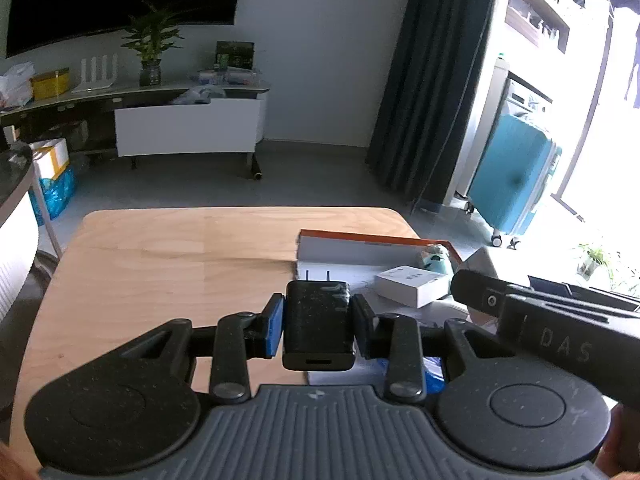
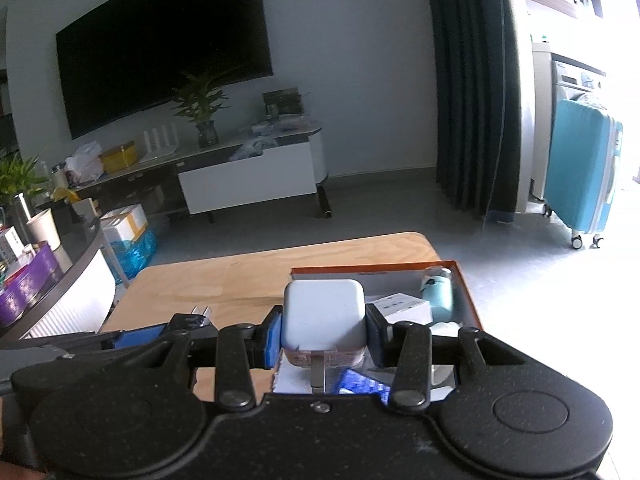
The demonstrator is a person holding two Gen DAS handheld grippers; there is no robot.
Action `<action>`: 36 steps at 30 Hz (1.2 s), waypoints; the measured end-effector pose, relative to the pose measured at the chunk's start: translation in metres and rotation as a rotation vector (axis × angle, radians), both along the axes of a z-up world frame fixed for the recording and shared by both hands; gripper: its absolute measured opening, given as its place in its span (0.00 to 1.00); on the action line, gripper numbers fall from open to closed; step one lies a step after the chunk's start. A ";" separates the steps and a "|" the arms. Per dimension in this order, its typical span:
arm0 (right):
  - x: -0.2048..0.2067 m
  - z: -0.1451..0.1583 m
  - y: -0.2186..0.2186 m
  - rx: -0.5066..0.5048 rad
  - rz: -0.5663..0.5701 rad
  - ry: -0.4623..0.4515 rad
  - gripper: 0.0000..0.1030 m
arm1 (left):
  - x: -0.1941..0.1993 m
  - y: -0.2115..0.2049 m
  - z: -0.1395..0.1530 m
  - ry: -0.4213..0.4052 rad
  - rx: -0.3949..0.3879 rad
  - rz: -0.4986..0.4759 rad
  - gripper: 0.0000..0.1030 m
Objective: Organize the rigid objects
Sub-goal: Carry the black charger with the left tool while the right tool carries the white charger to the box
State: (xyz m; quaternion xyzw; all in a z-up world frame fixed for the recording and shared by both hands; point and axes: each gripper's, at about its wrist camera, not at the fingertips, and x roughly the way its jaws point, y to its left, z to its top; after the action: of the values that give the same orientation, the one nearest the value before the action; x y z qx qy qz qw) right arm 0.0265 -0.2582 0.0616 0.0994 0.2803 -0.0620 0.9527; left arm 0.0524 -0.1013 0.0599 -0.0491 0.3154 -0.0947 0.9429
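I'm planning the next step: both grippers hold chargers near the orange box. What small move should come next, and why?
Probably carry the right gripper a little forward over the orange-rimmed box and lower the white charger beside the small white box. It already hangs at the box's near edge, while the left gripper's black charger is over the box's left edge.

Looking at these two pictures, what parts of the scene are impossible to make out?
- Left wrist view: the front of the orange-edged box is hidden behind the black charger and the left tongs.
- Right wrist view: the box's near contents are covered by the white charger and the right tongs.
- Both views: print on the small white carton is too small.
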 end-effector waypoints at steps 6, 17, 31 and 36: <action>-0.003 0.000 -0.015 0.002 -0.036 -0.004 0.49 | 0.006 -0.014 0.001 -0.004 0.004 -0.032 0.35; -0.003 0.001 -0.037 0.006 -0.082 -0.013 0.49 | 0.016 -0.036 -0.001 -0.011 0.010 -0.086 0.35; 0.005 0.001 -0.052 0.006 -0.113 -0.011 0.49 | 0.028 -0.050 -0.004 -0.004 0.011 -0.122 0.35; 0.009 0.000 -0.057 0.009 -0.118 -0.008 0.49 | 0.032 -0.053 -0.005 -0.001 0.014 -0.132 0.35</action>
State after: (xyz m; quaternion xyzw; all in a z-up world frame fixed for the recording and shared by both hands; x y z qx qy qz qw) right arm 0.0356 -0.3149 0.0613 0.1202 0.2705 -0.1163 0.9481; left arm 0.0844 -0.1545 0.0550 -0.0214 0.3182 -0.1543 0.9351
